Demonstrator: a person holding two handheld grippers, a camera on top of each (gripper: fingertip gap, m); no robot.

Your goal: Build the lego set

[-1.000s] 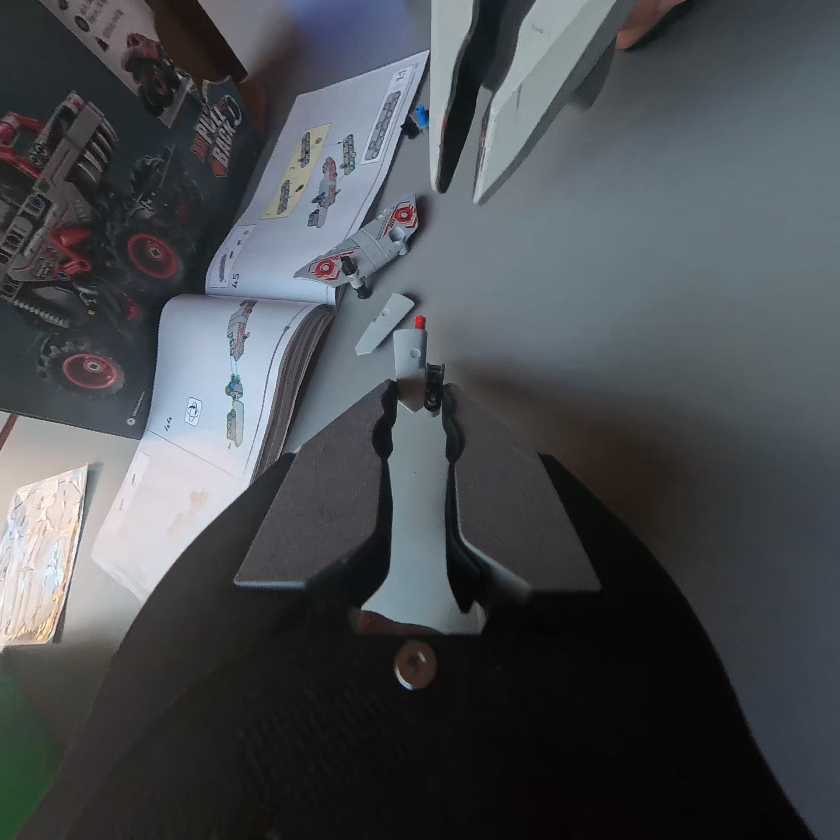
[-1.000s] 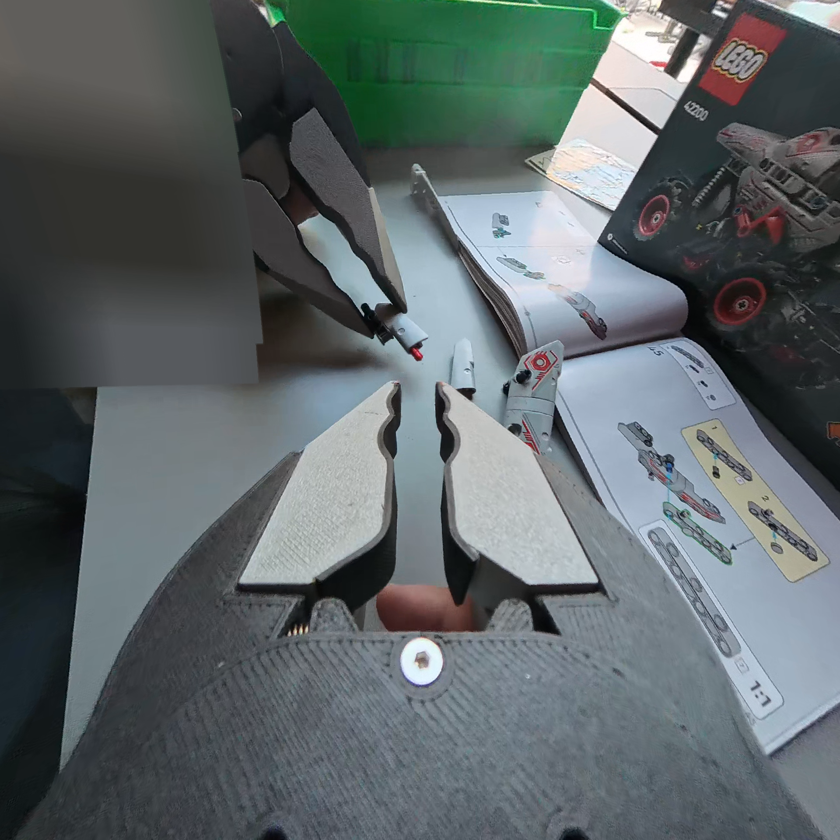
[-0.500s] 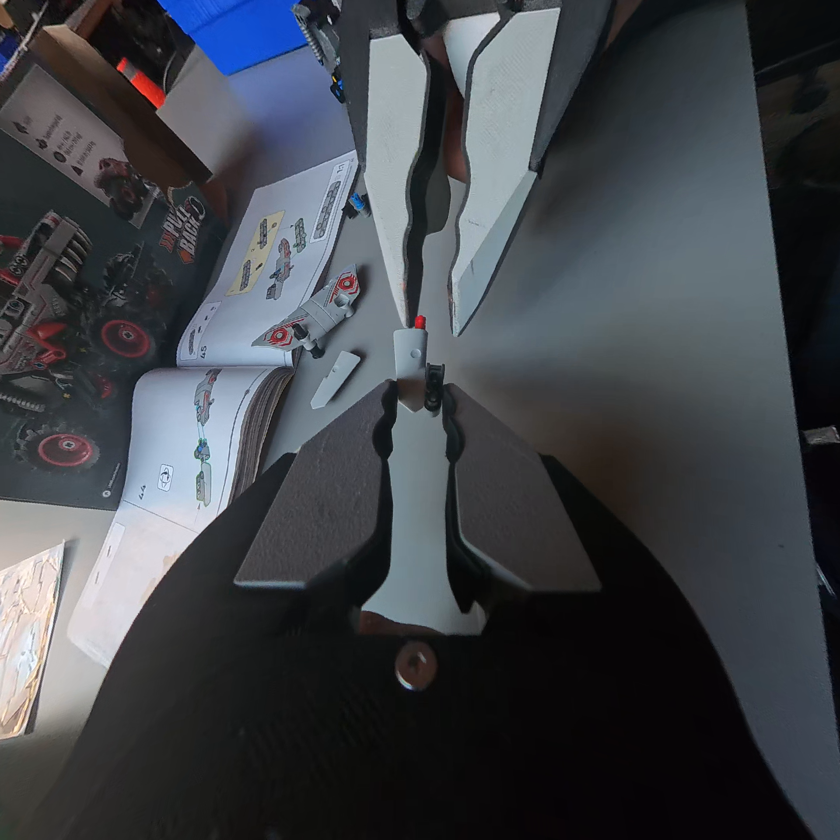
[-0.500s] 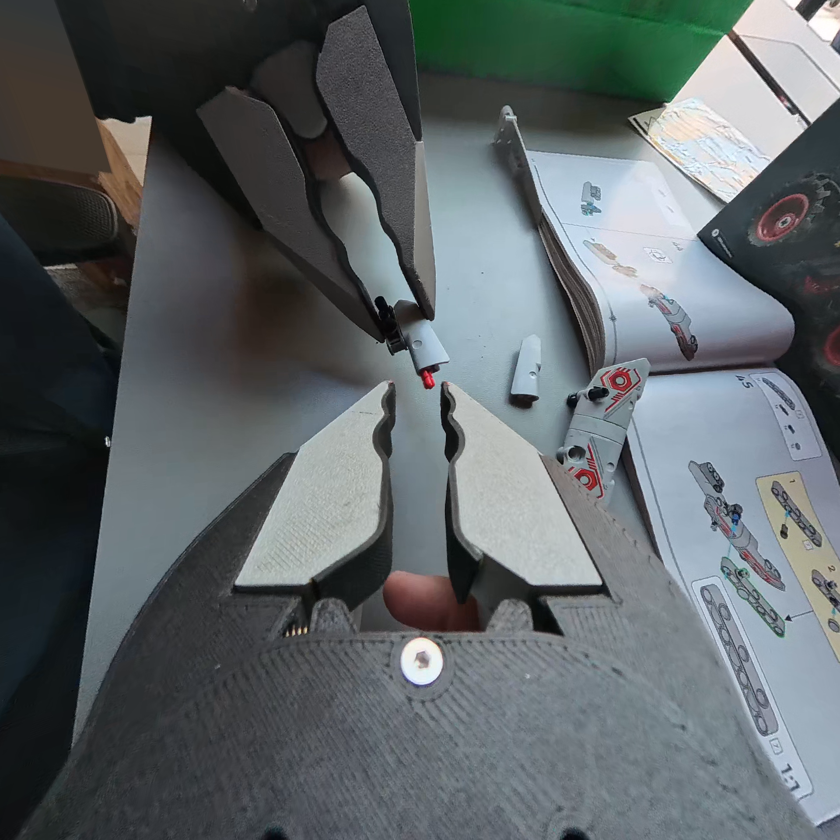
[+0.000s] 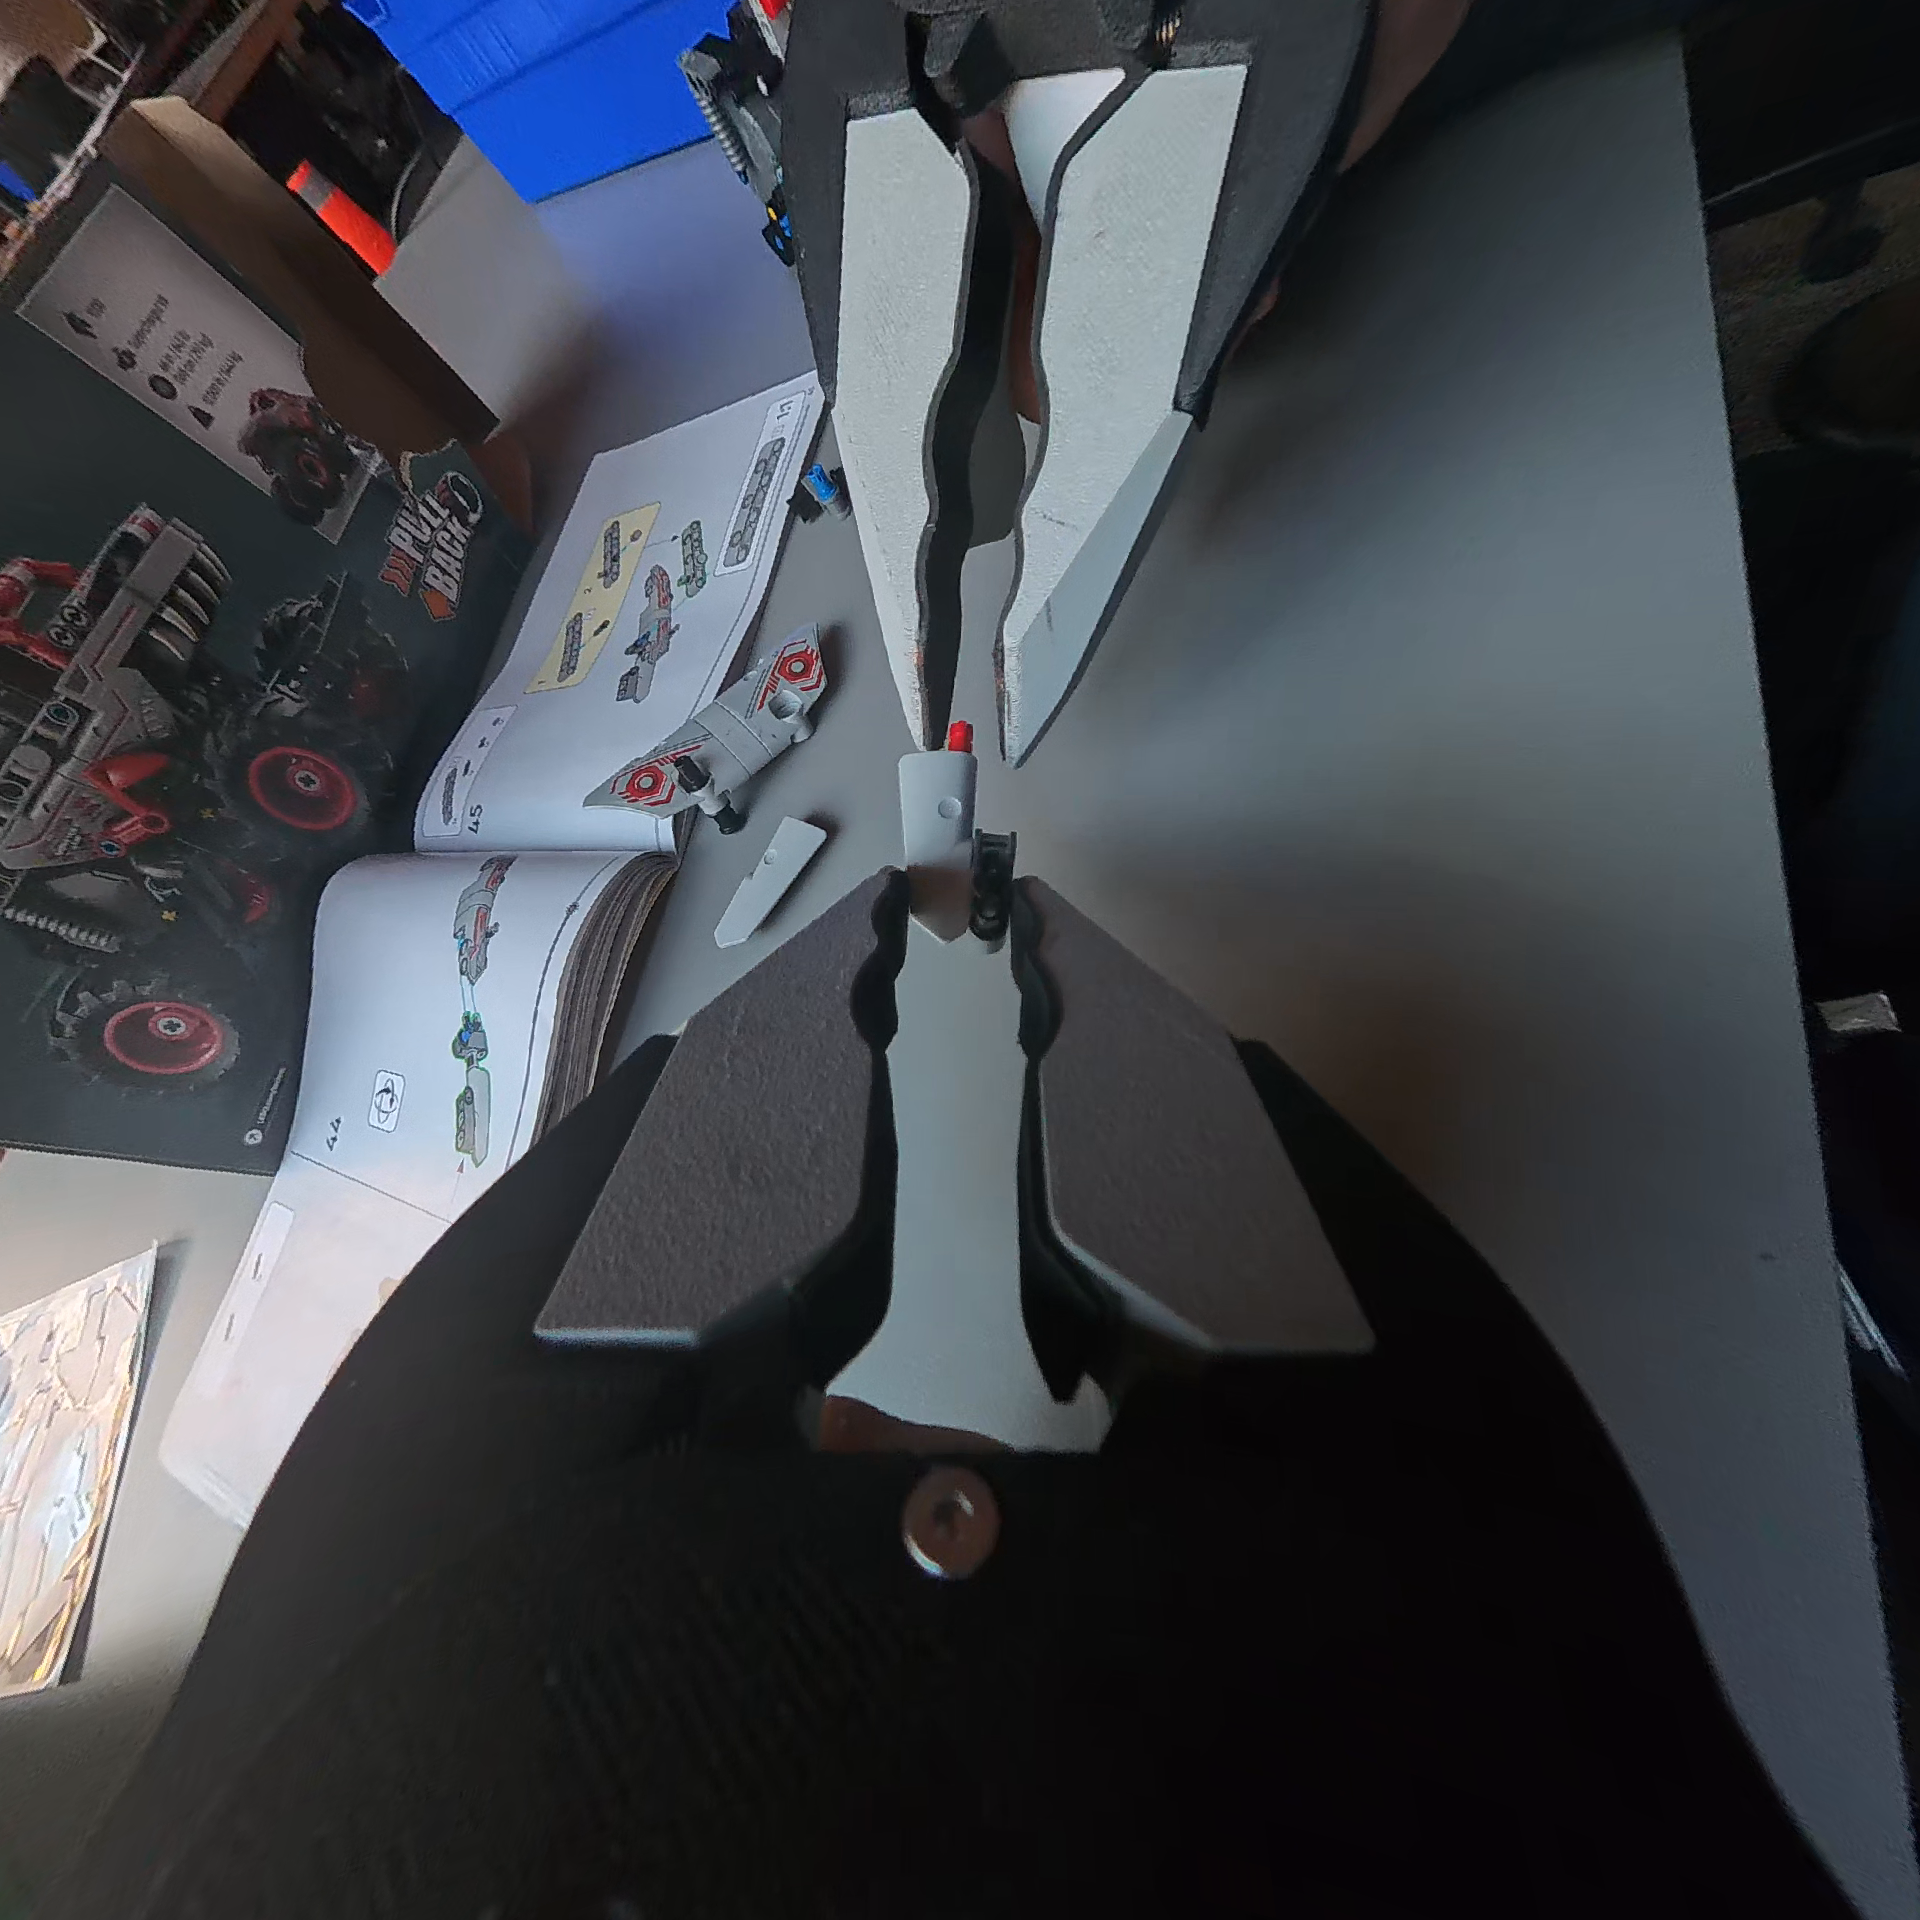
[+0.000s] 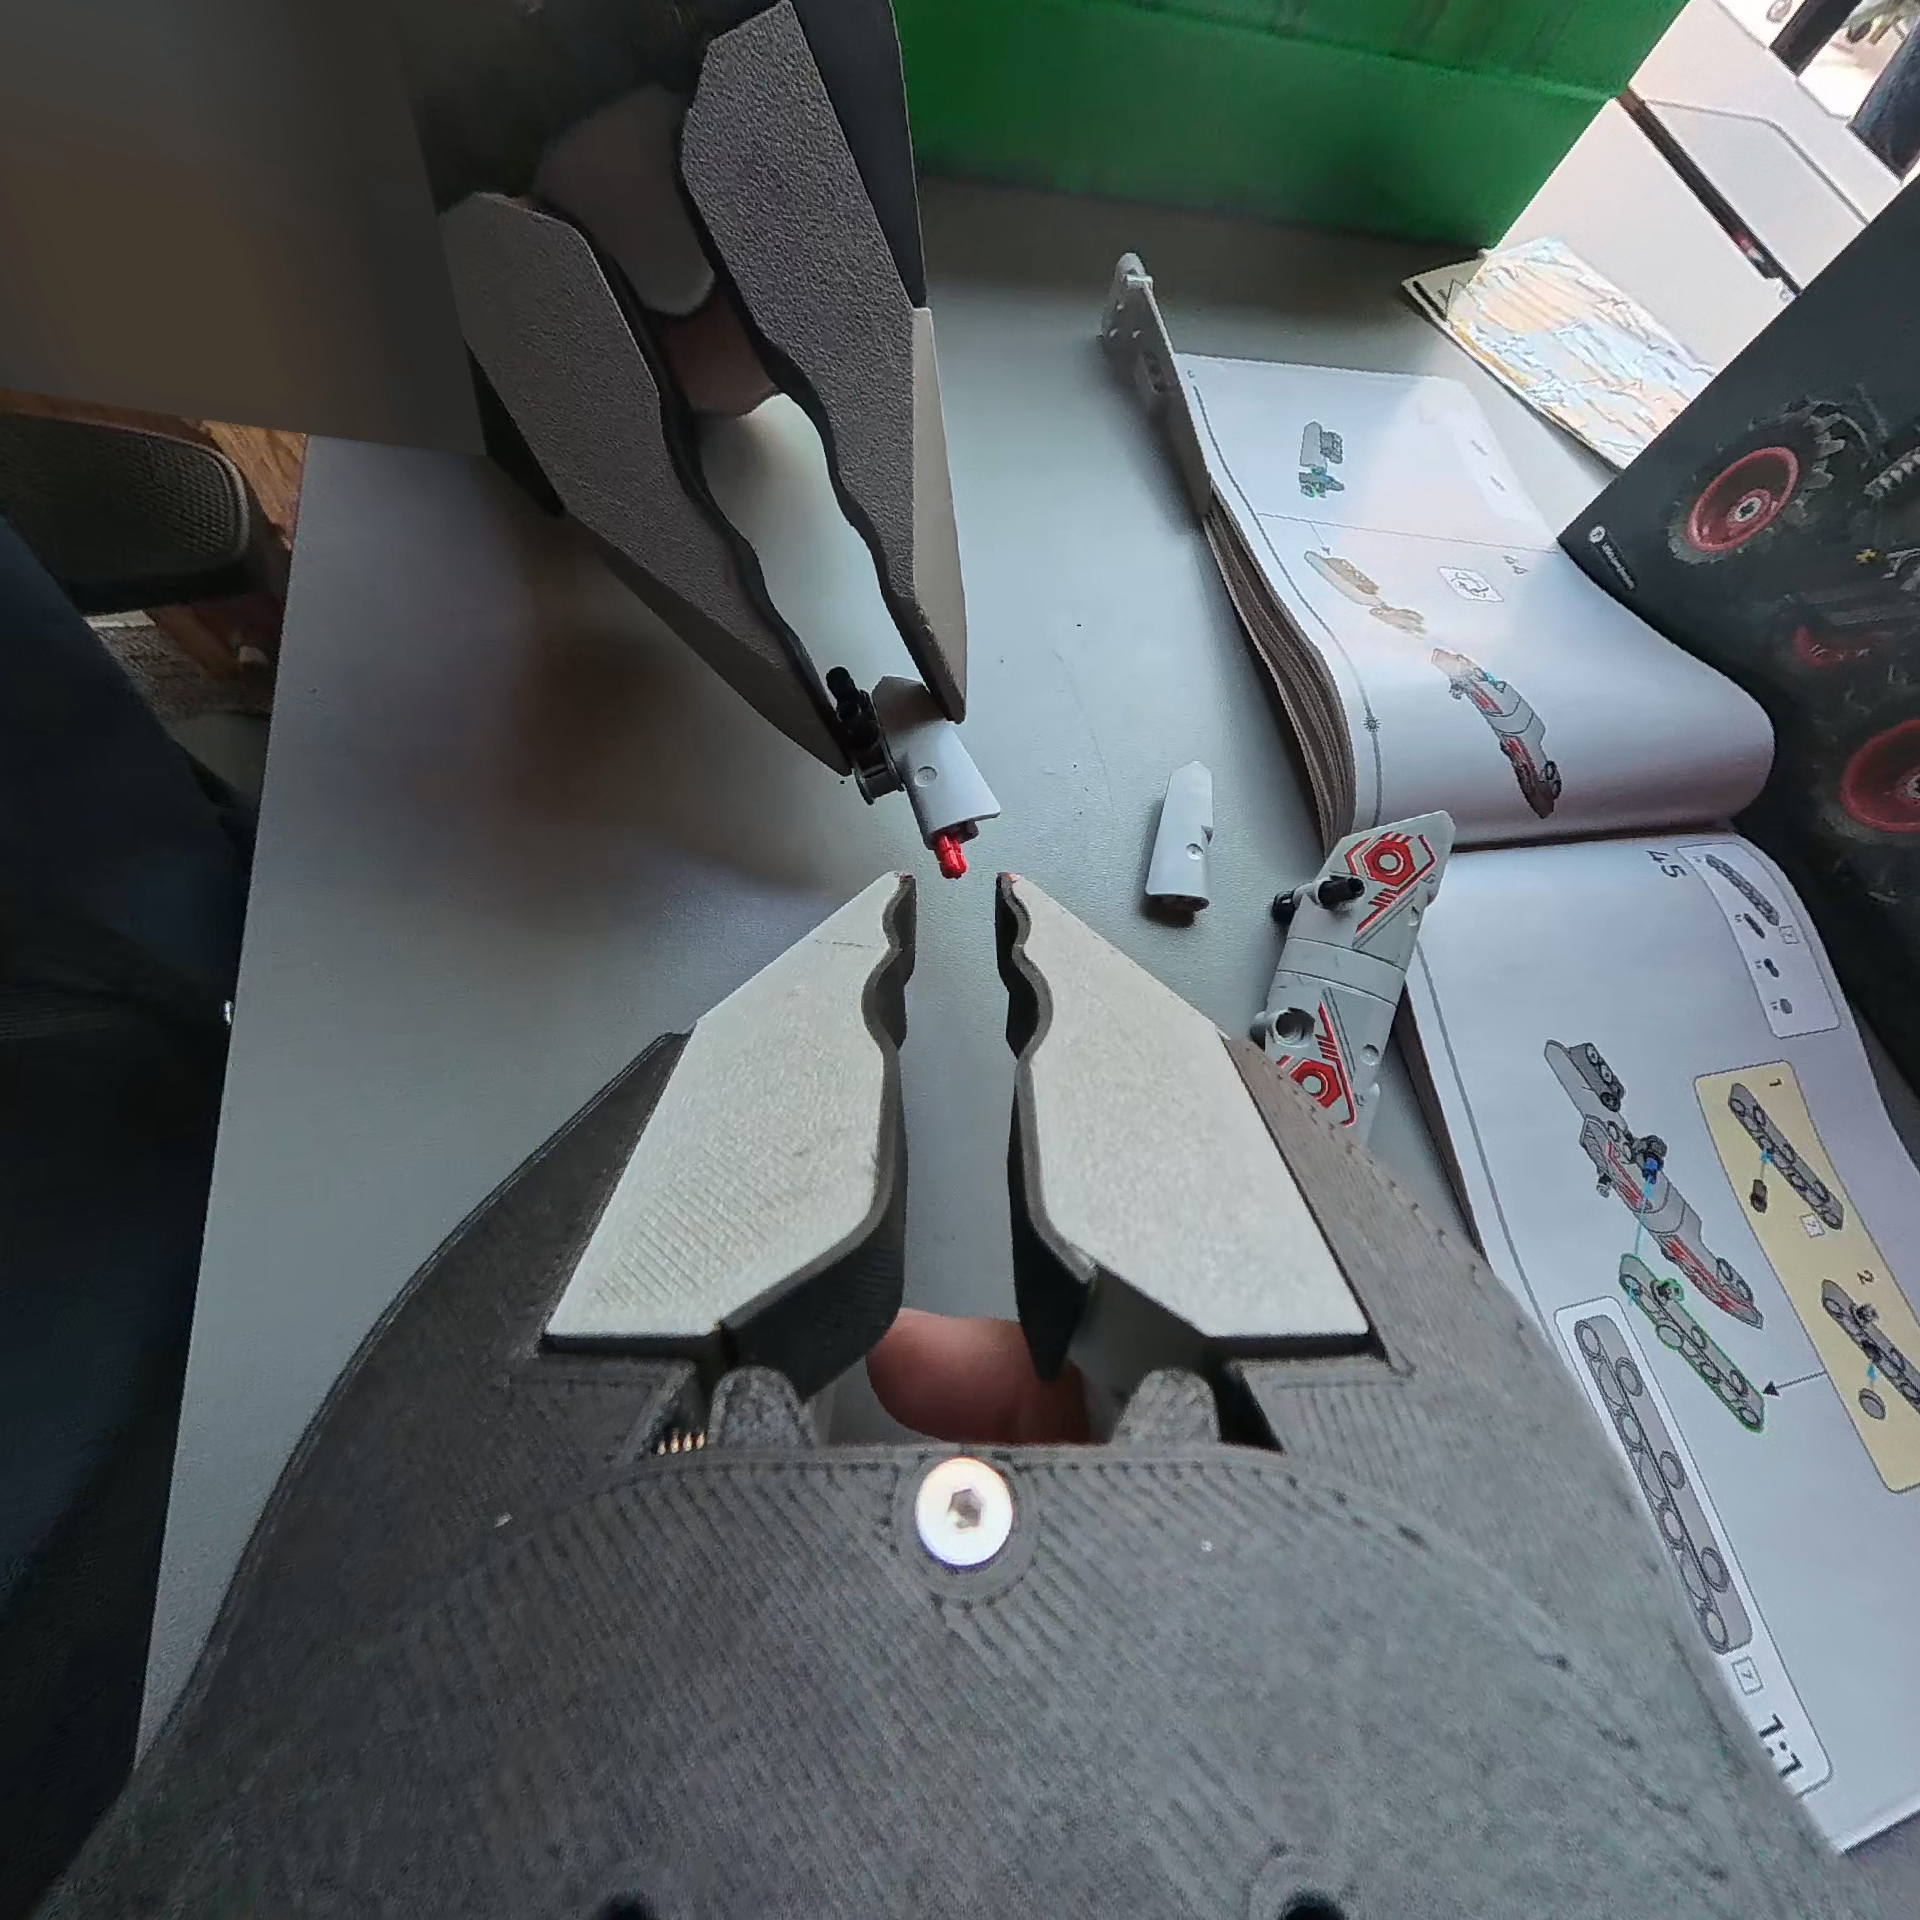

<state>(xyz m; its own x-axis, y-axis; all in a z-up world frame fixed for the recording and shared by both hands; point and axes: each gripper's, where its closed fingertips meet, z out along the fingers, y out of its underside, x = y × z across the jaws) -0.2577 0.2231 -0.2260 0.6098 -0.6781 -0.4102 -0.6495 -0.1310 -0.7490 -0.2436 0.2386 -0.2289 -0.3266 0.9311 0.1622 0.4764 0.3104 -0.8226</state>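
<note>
1. Spreading under everything is the grey table (image 6: 540,935); on its far side lie the dark set box (image 5: 156,727) and the open instruction booklet (image 6: 1455,582), with a green bin (image 6: 1247,94) behind in the right wrist view and a blue bin (image 5: 582,94) in the left wrist view.
2. Reaching in from opposite sides, the two tongs meet nose to nose above the table; the left gripper (image 5: 951,894) is clenched on a small grey panel piece (image 5: 935,816), which sticks out past its tips; the right gripper (image 6: 954,883) is released, a narrow gap between its tips and nothing in it.
3. Lying loose beside the booklet are a grey sub-assembly with red stickers (image 6: 1340,966) and a plain grey panel (image 6: 1179,842), both apart from the grippers; a small blue pin (image 5: 824,490) lies near the booklet's far corner.
4. Jutting from the held piece are a black connector (image 5: 989,883) at the left tips and a red pin (image 6: 948,852) at the free end; the red pin sits just before the right gripper's gap, not yet between the pads.
5. Judging by this, the step in hand is work on that pin, seating or pulling it; which one I cannot tell; the next move calls for a short straight advance, a close on the pin alone, and a firm left hold, since the pin is tiny and could slip.
</note>
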